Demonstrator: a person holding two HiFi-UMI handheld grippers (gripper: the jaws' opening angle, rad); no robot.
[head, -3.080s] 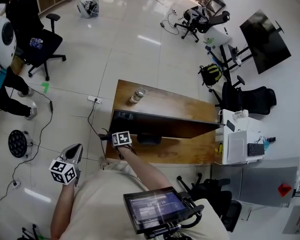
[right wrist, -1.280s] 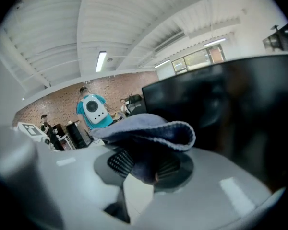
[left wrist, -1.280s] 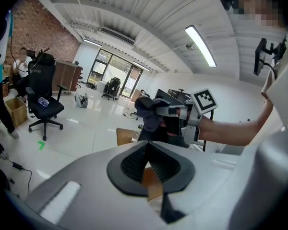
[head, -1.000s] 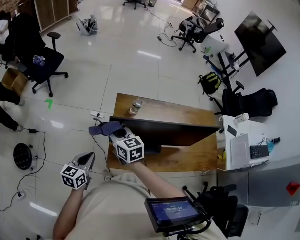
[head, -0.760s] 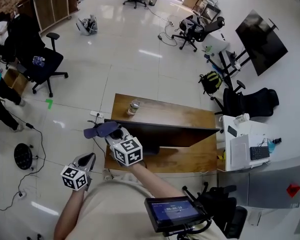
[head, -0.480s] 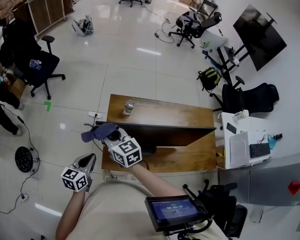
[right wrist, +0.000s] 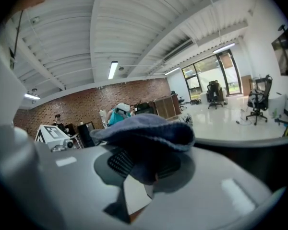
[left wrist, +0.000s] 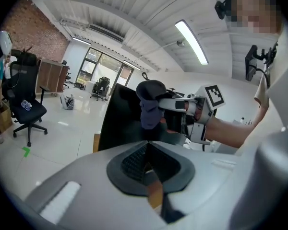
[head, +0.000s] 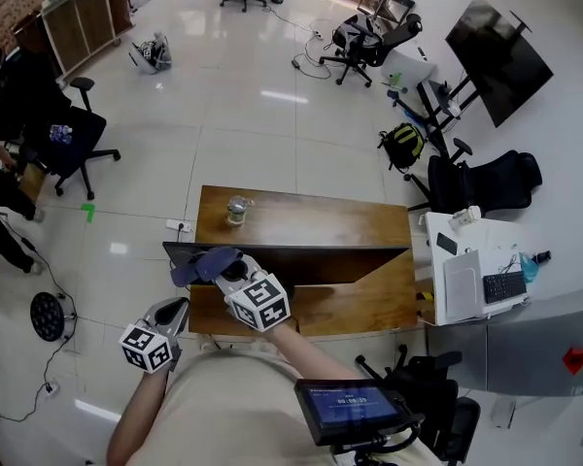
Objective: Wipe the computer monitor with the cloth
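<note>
Right tongs (head: pixel 227 268): clenched on the blue cloth (head: pixel 204 263), which is draped over the tips.
Left tongs (head: pixel 168 311): closed, nothing held, kept low off the tabletop's (head: pixel 316 219) near left corner.
Monitor (head: pixel 316 258): upright across the tabletop.
Change: cloth has been carried in from beyond the left edge to the monitor's upper left corner.
Meaning: first wipe judged imminent; contact cannot be confirmed.

Wooden table (head: pixel 316 223) on pale tiled floor (head: pixel 253 124), dark monitor (head: pixel 316 262) standing across its six o'clock half, glass jar (head: pixel 236 210) at its ten o'clock corner, power strip (head: pixel 176 226) on the floor at nine o'clock.
</note>
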